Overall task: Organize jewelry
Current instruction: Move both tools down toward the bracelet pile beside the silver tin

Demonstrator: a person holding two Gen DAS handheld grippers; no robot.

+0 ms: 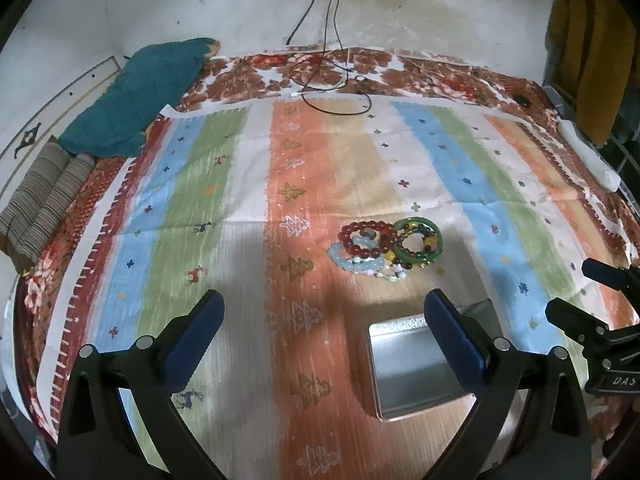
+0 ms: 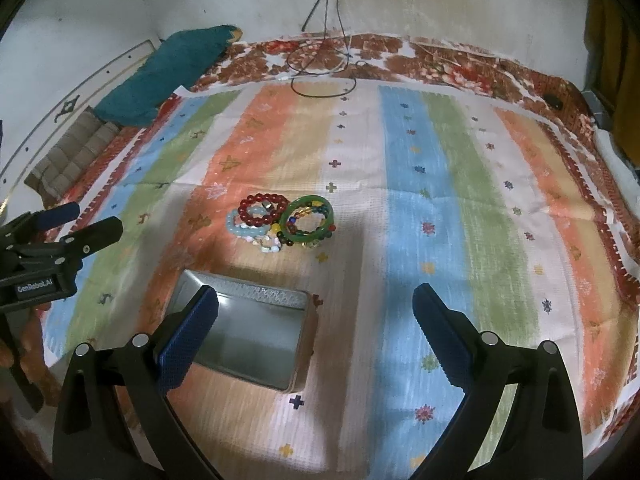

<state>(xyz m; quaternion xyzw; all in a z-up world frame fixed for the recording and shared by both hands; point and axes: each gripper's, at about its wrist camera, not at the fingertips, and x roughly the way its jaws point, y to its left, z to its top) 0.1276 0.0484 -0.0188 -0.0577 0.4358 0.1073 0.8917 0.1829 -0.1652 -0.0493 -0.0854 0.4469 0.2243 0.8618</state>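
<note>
A heap of bracelets lies on the striped cloth: a red bead bracelet (image 1: 368,224) (image 2: 262,197), a green bangle (image 1: 420,222) (image 2: 308,200) and a pale blue bead bracelet (image 1: 346,262) (image 2: 236,230), with smaller beads tangled among them. Nearer to me an open metal tin (image 1: 400,326) (image 2: 260,292) stands with nothing in it. My left gripper (image 1: 322,308) (image 2: 92,220) is open above the cloth, and its right finger overlaps the tin. Right of the tin, my right gripper (image 2: 316,300) (image 1: 572,290) is open too. Neither touches the jewelry.
The striped cloth (image 1: 200,184) covers a floral bedspread against a white wall. Black cables (image 1: 320,80) trail down onto the far edge. A teal cushion (image 1: 144,92) and a folded striped blanket (image 1: 44,196) lie at the far left. A white roll (image 1: 588,152) lies at the right edge.
</note>
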